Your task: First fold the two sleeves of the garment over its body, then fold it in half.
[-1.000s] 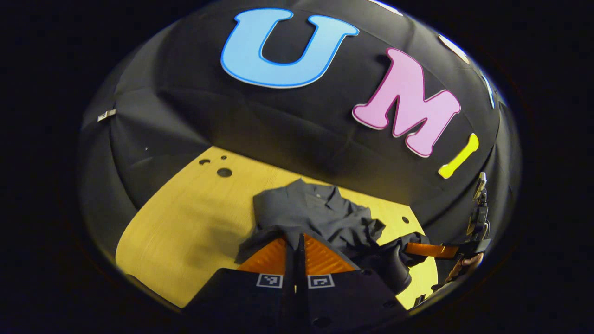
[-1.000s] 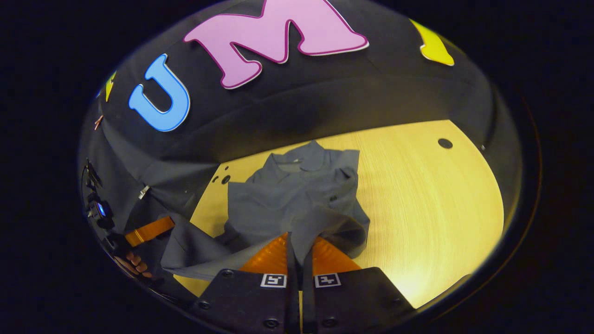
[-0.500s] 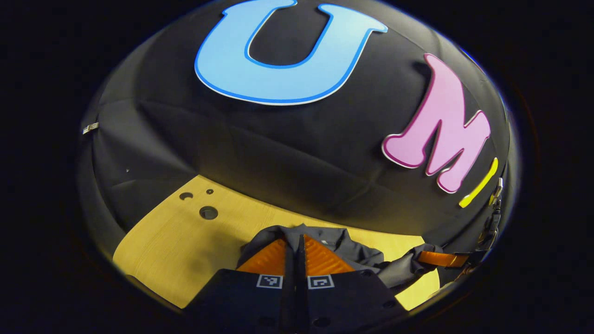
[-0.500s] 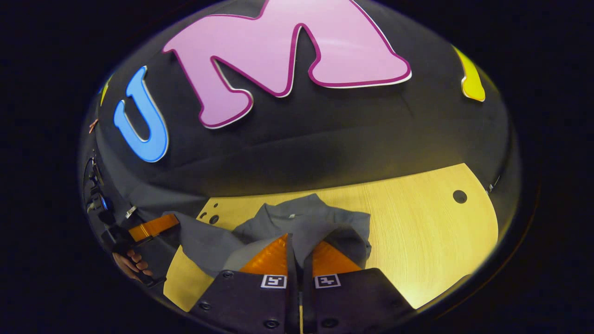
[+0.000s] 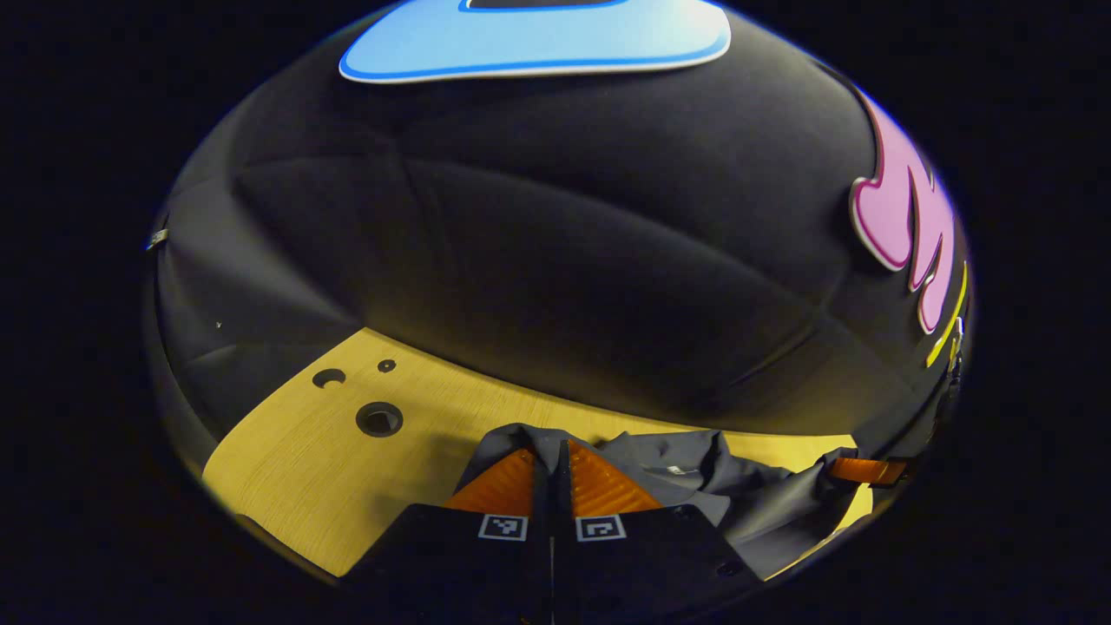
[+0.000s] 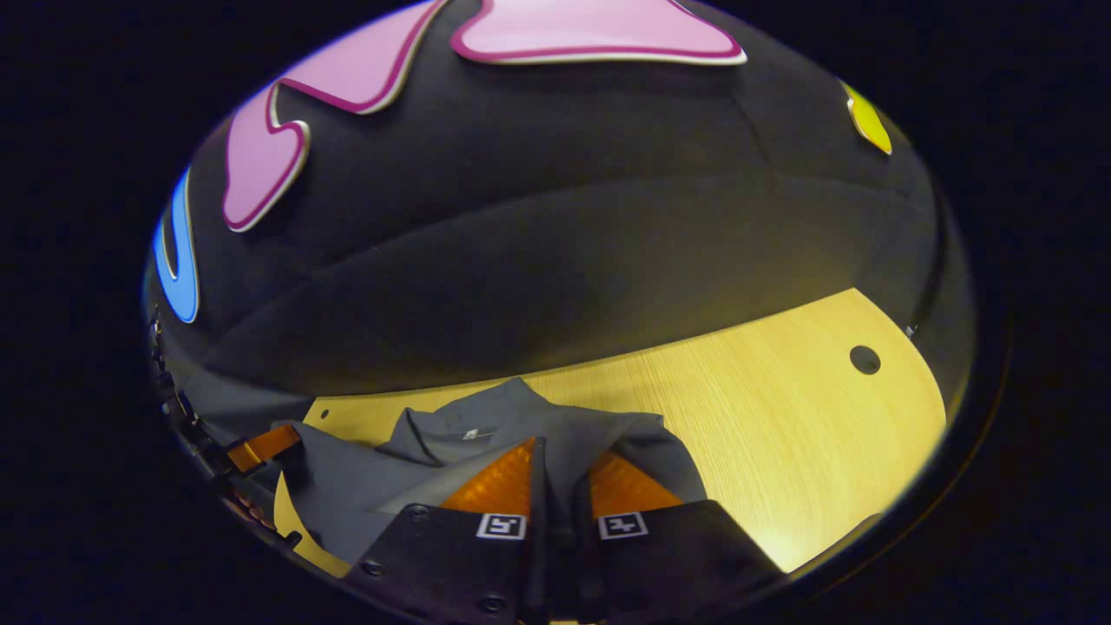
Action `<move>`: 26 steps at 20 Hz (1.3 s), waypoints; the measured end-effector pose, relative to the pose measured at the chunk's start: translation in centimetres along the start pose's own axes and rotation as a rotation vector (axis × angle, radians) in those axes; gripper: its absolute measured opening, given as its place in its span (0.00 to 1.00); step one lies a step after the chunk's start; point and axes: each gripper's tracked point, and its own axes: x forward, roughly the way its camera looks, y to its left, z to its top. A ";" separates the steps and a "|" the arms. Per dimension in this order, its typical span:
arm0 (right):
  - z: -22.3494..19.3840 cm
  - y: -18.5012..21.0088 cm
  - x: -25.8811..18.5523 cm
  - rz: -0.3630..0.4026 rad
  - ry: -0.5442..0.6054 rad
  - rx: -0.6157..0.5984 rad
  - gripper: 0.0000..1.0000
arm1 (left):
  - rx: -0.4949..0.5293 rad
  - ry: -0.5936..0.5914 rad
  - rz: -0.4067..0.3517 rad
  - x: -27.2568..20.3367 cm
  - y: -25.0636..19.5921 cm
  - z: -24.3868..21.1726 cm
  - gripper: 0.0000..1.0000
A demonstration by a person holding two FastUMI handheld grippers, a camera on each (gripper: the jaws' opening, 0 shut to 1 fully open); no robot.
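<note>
While both grippers sit low over the wooden table (image 6: 781, 417), each has grey cloth of the garment (image 6: 538, 425) pinched between its fingers.

Left gripper (image 5: 553, 451), left gripper view: fingers closed down to a thin slit, garment hem caught between them and draped over the tips. Rest of the cloth trails off to the right across the table, bunched and wrinkled. Right gripper shows at the far right edge of that view, also buried in cloth.

Right gripper (image 6: 555, 451), right gripper view: fingers nearly together, a fold of cloth running down between them. Collar (image 6: 486, 417) lies just beyond the tips, near the table's far edge by the black booth wall (image 6: 555, 226). Left gripper shows at the lower left edge with cloth stretched toward it, and a hand (image 6: 252, 510) is just visible below it.

Writing: small white neck label (image 6: 470, 433) inside the collar, too small to read. Square black-and-white marker tags (image 5: 503, 526) on each finger base, a coded pattern with no text.

Table has round holes (image 5: 379, 419) on the left in the left gripper view, one hole (image 6: 864, 358) far right in the right gripper view.
</note>
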 end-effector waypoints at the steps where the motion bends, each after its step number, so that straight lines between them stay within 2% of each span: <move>1: 0.0 -0.3 0.3 -0.007 -0.007 -0.009 0.21 | 0.001 0.007 -0.003 0.3 -0.1 -0.3 0.08; 2: -0.1 -0.2 0.5 -0.009 -0.014 -0.021 0.26 | 0.014 0.009 0.006 0.4 0.1 -0.5 0.09; 3: -0.2 -0.2 0.5 -0.013 -0.019 -0.040 0.22 | 0.038 0.005 0.019 0.3 0.3 -0.2 0.13; 4: -0.2 -0.3 0.4 -0.017 -0.027 -0.063 0.36 | 0.076 -0.007 0.040 -0.1 0.6 0.3 0.17; 5: 0.0 -0.3 0.1 -0.020 -0.034 -0.086 0.42 | 0.118 -0.028 0.069 -0.7 1.1 1.1 0.33; 6: 0.0 0.2 -0.4 -0.018 -0.040 -0.104 0.54 | 0.150 -0.047 0.073 -1.5 1.0 1.9 0.49; 7: 0.2 0.6 -1.0 -0.010 -0.051 -0.120 0.52 | 0.173 -0.059 0.057 -2.3 0.6 2.7 0.65; 8: 0.4 0.9 -1.6 -0.008 -0.064 -0.134 0.68 | 0.186 -0.076 0.046 -3.5 -0.1 3.5 0.81; 9: 0.8 0.9 -2.5 -0.017 -0.079 -0.148 0.84 | 0.196 -0.094 0.036 -4.5 -0.5 4.1 0.88; 10: 1.0 0.9 -3.3 -0.022 -0.094 -0.156 0.99 | 0.205 -0.110 0.034 -5.8 -0.8 4.6 0.91; 11: 1.2 1.2 -4.7 -0.034 -0.118 -0.164 1.00 | 0.214 -0.134 0.052 -7.8 -0.8 4.9 0.97; 15: 1.8 1.1 -9.8 -0.074 -0.191 -0.203 0.99 | 0.233 -0.173 0.046 -14.1 -2.1 4.7 0.97; 22: 2.4 1.9 -23.0 -0.110 -0.368 -0.216 0.99 | 0.128 -0.192 0.017 -25.7 -2.1 3.1 0.96; 26: -0.6 2.3 -31.0 -0.118 -0.392 -0.250 0.99 | 0.137 -0.257 0.115 -34.1 0.9 1.7 0.96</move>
